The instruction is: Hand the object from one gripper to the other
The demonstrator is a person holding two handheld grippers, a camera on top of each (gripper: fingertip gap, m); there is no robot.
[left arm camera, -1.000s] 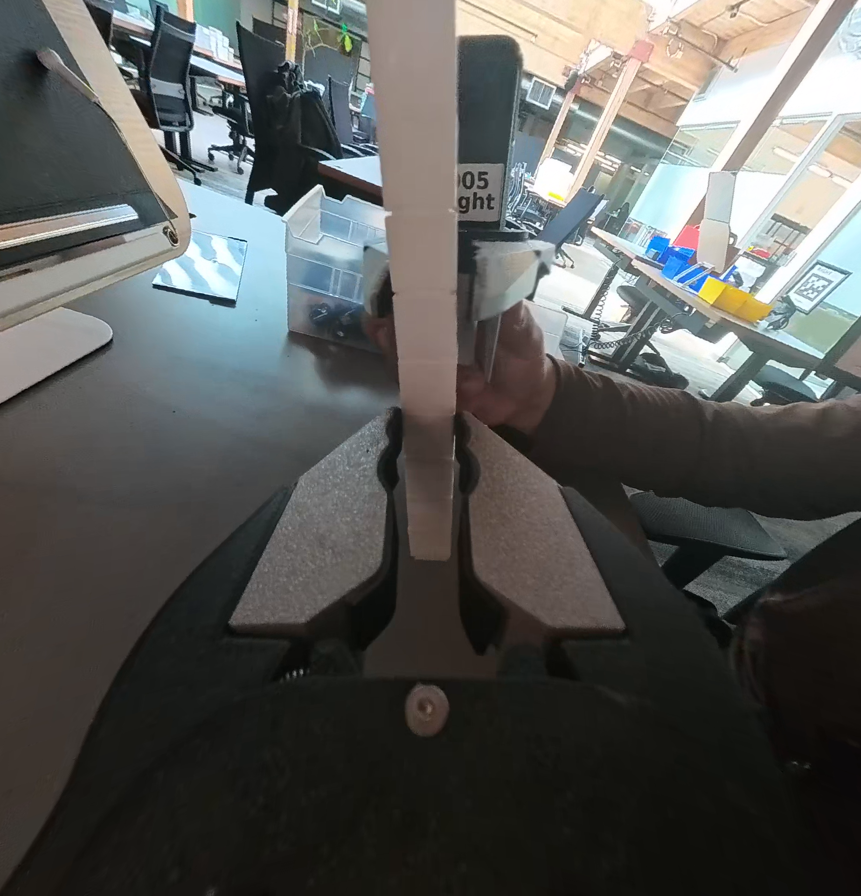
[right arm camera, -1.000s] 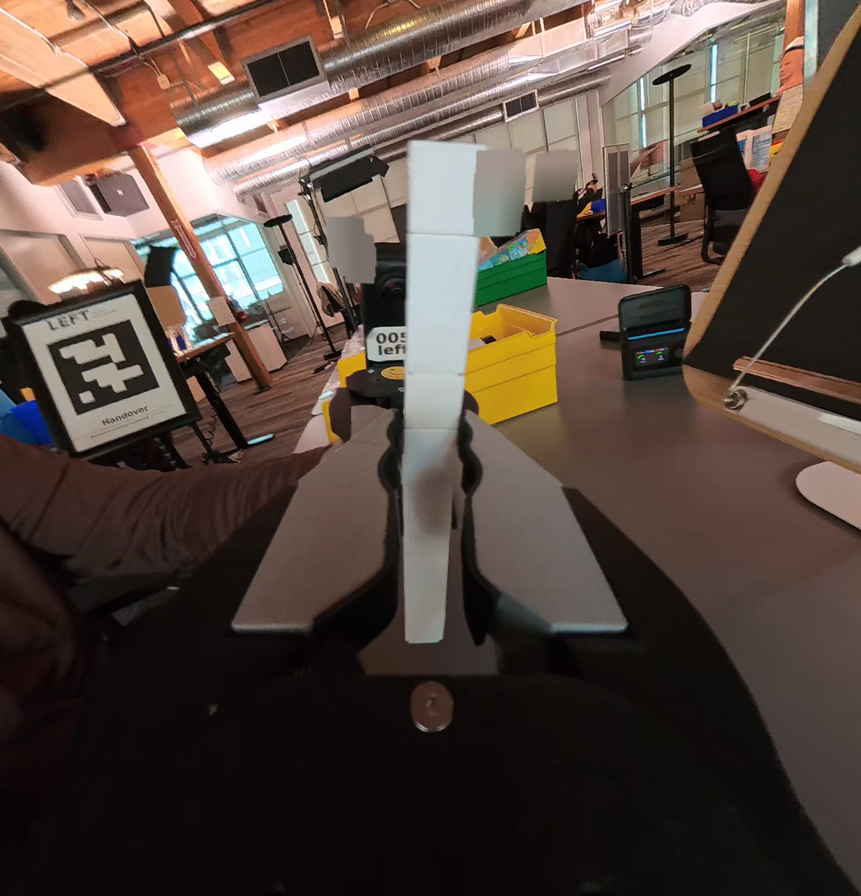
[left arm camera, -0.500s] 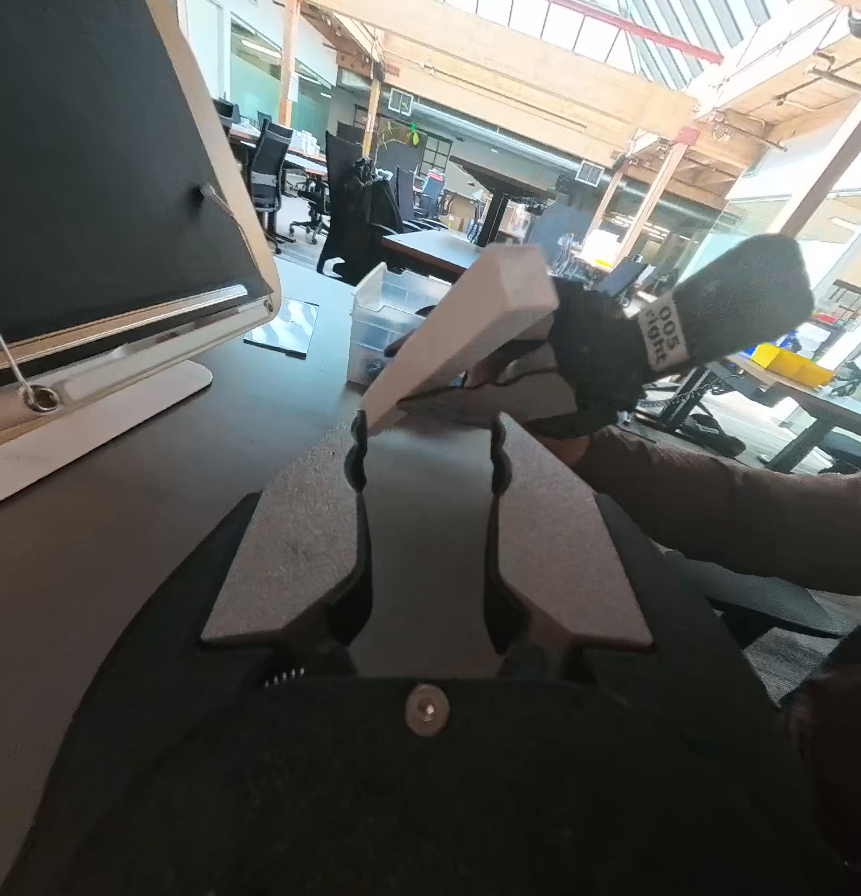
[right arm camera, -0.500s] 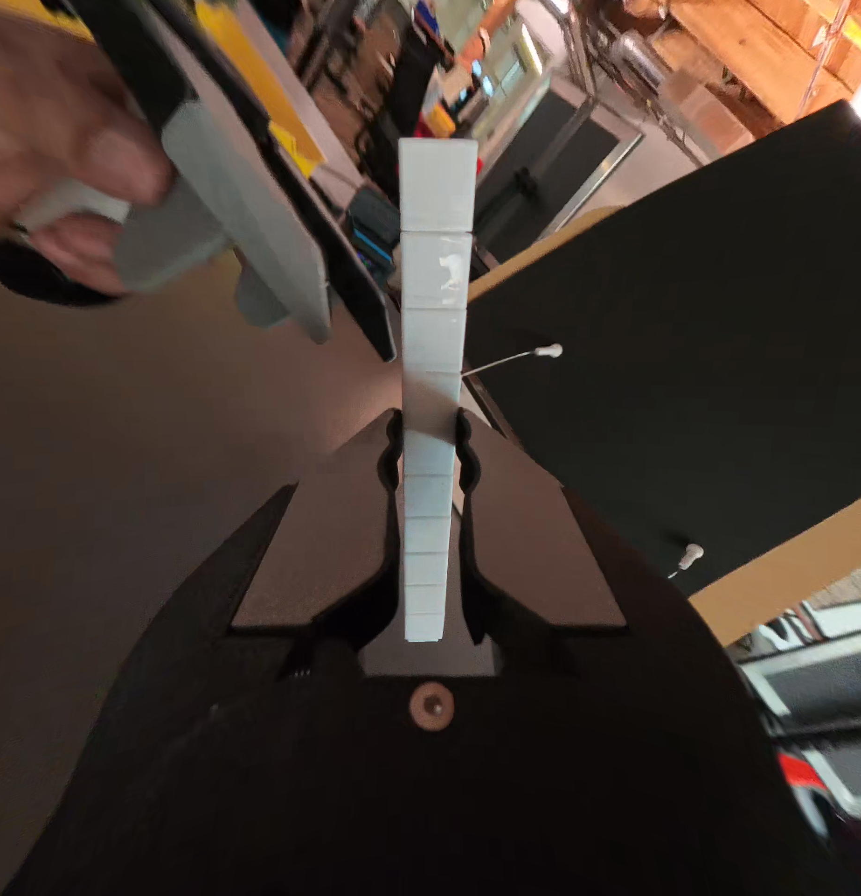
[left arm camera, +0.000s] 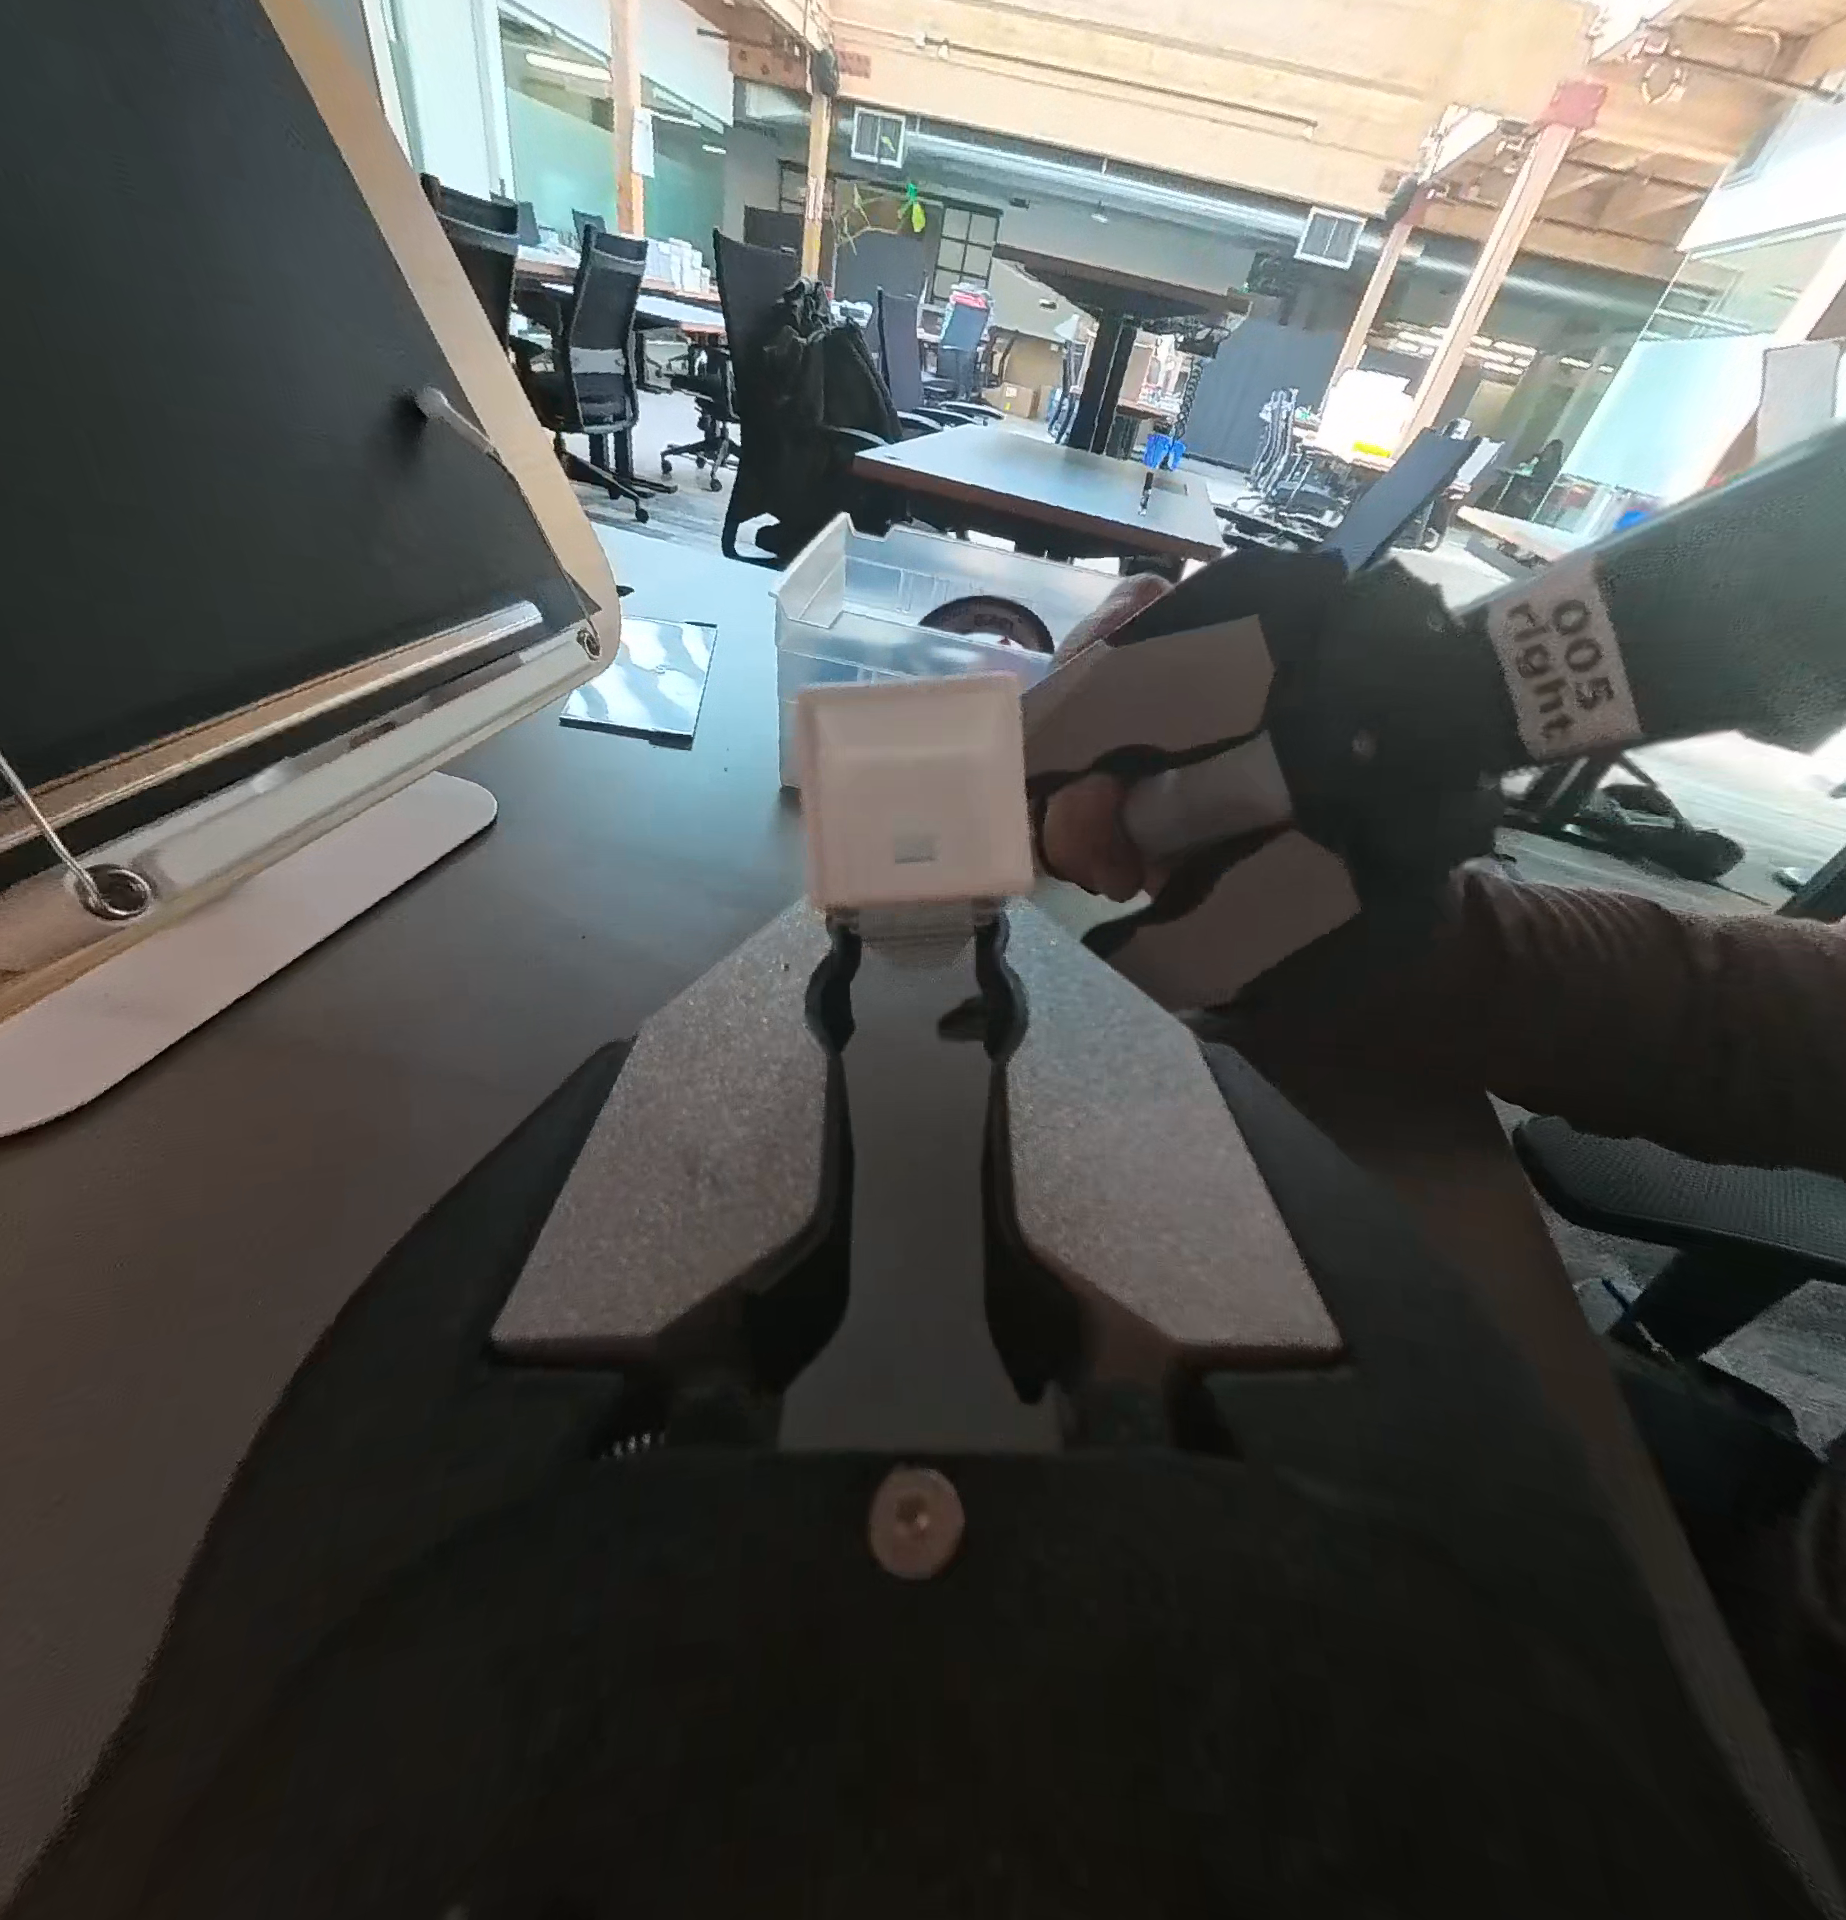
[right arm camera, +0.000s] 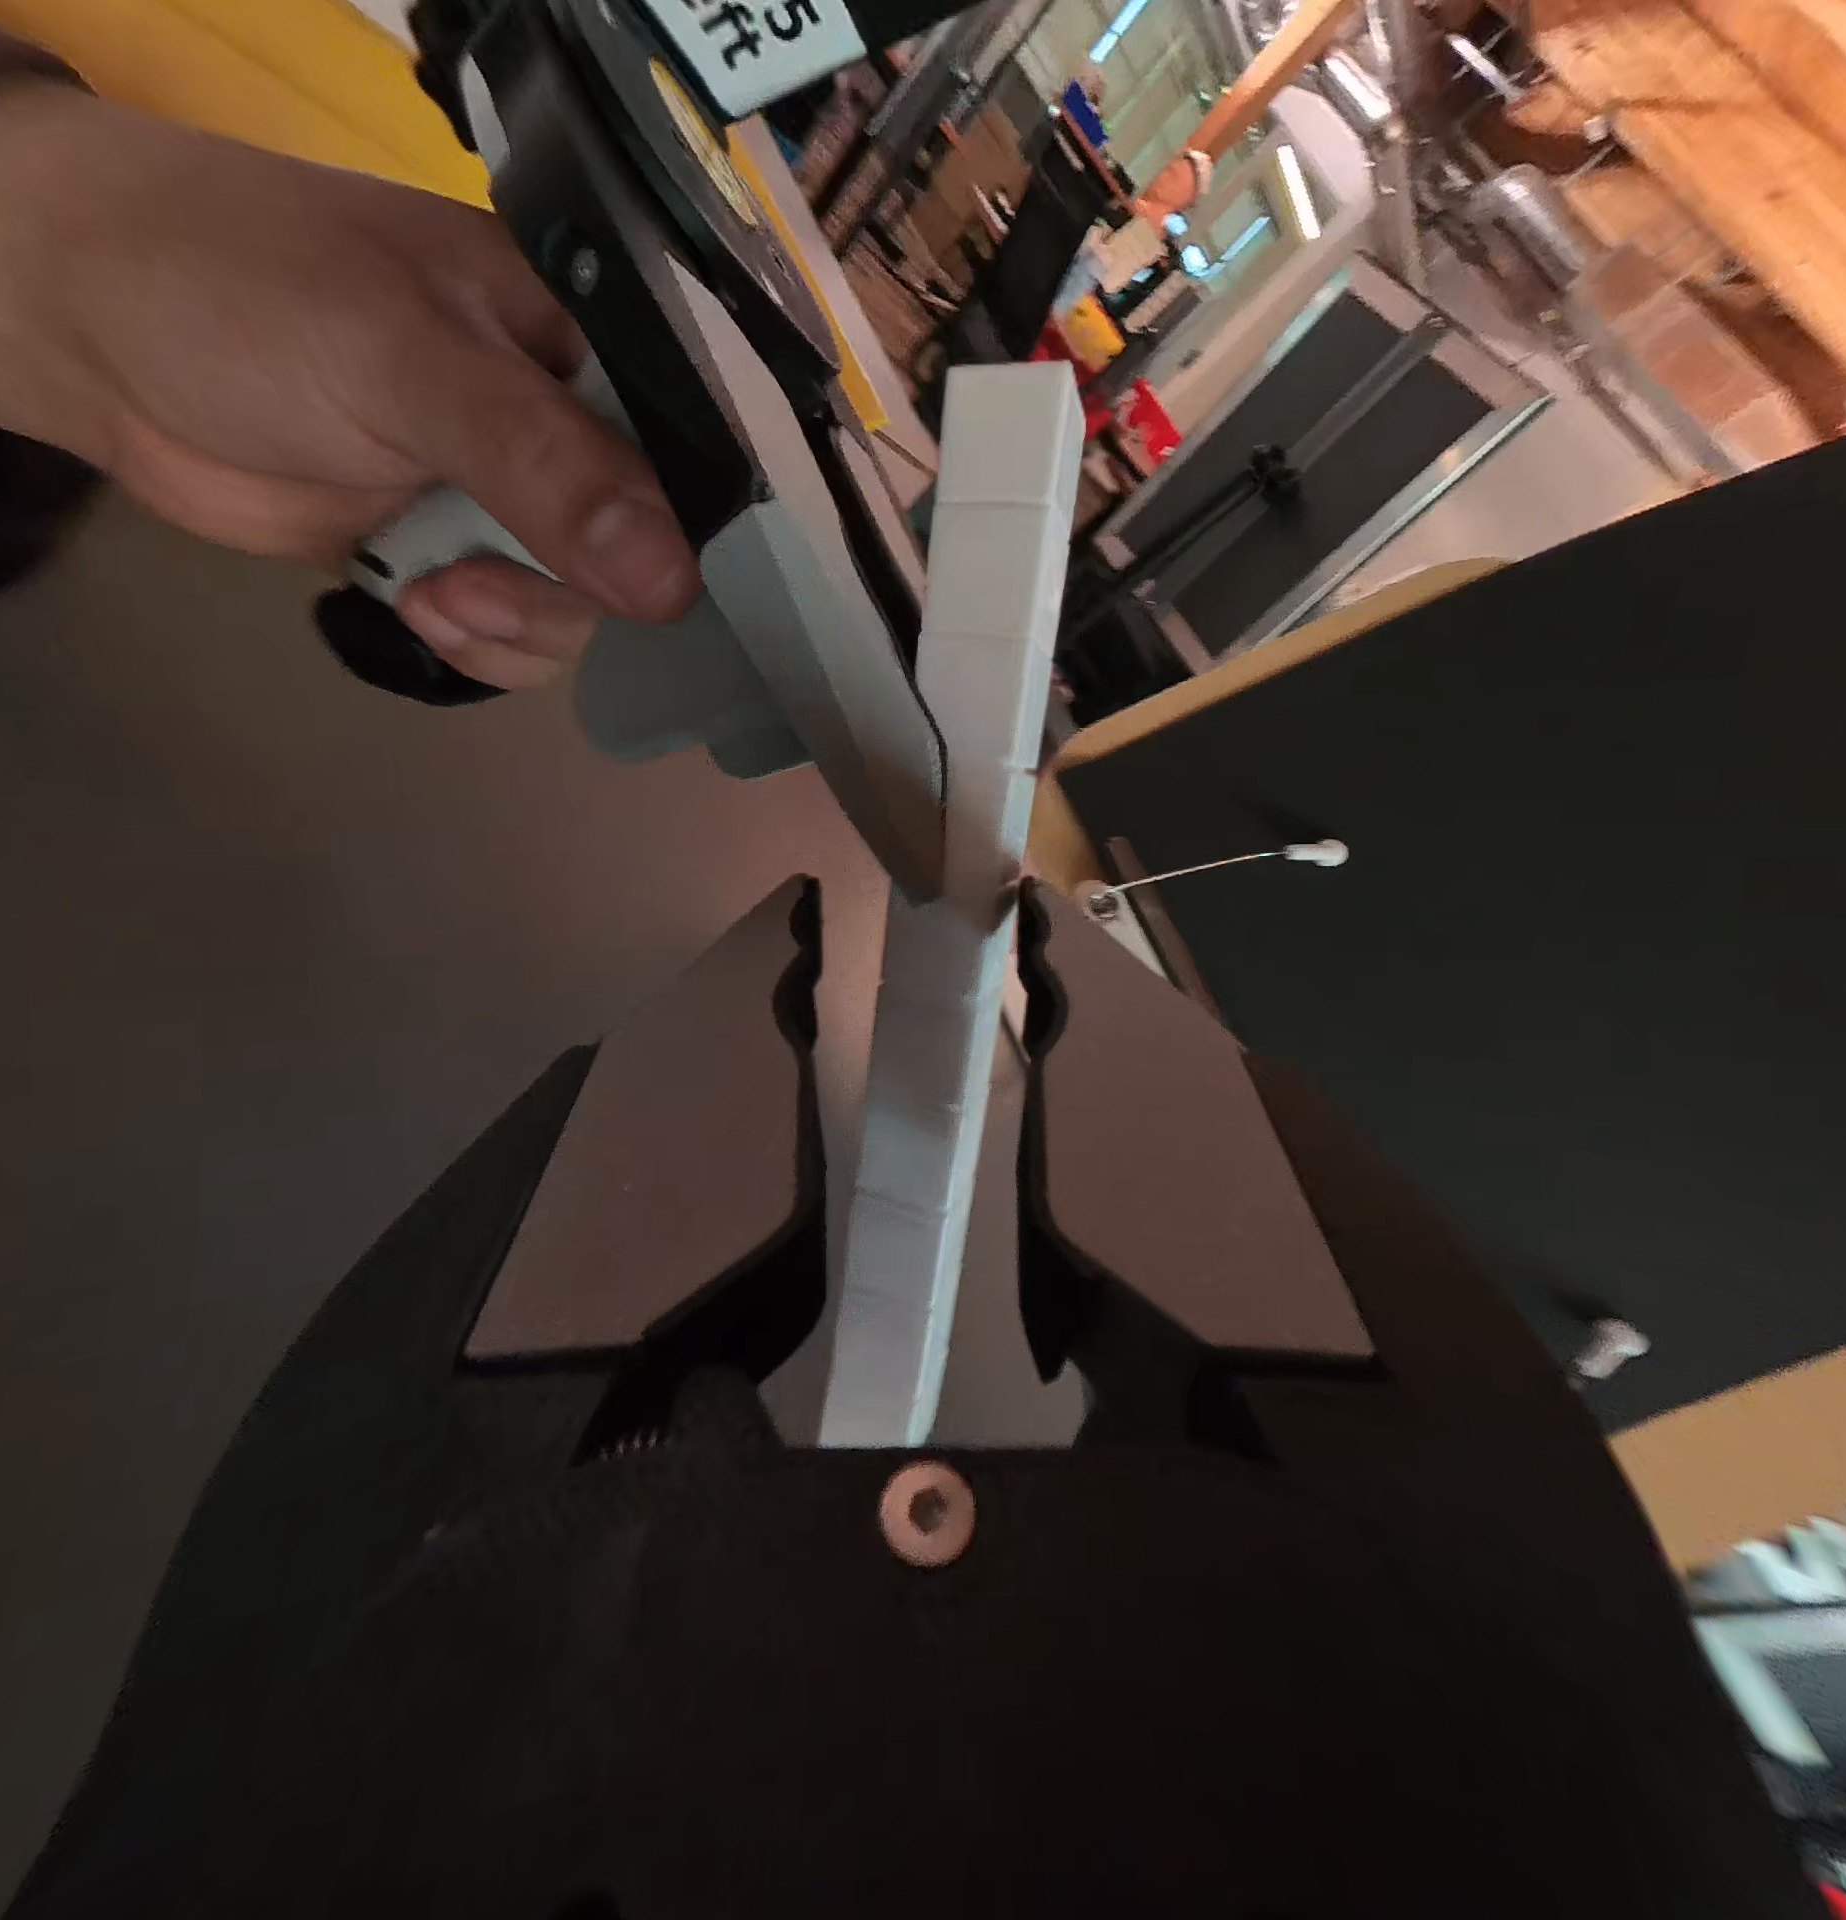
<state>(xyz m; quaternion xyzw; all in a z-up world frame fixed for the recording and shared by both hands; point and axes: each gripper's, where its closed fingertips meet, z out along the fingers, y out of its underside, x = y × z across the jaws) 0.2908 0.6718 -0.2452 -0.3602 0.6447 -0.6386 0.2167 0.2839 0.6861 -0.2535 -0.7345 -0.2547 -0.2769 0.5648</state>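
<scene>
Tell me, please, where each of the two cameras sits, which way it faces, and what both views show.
Left wrist view: sits behind the left gripper, faces across the dark table into the office; shows the right gripper and a brown sleeve.
Right wrist view: sits behind the right gripper, tilted, faces the black board; shows the left hand on the left gripper.
Shared: the white bar, end-on in the left view, lengthwise in the right; both grippers.

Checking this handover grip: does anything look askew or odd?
Yes. The white bar lies slanted between the parted fingers of the right gripper, a gap on one side, while the left gripper pinches it only at its fingertips. Nothing looks damaged.
</scene>
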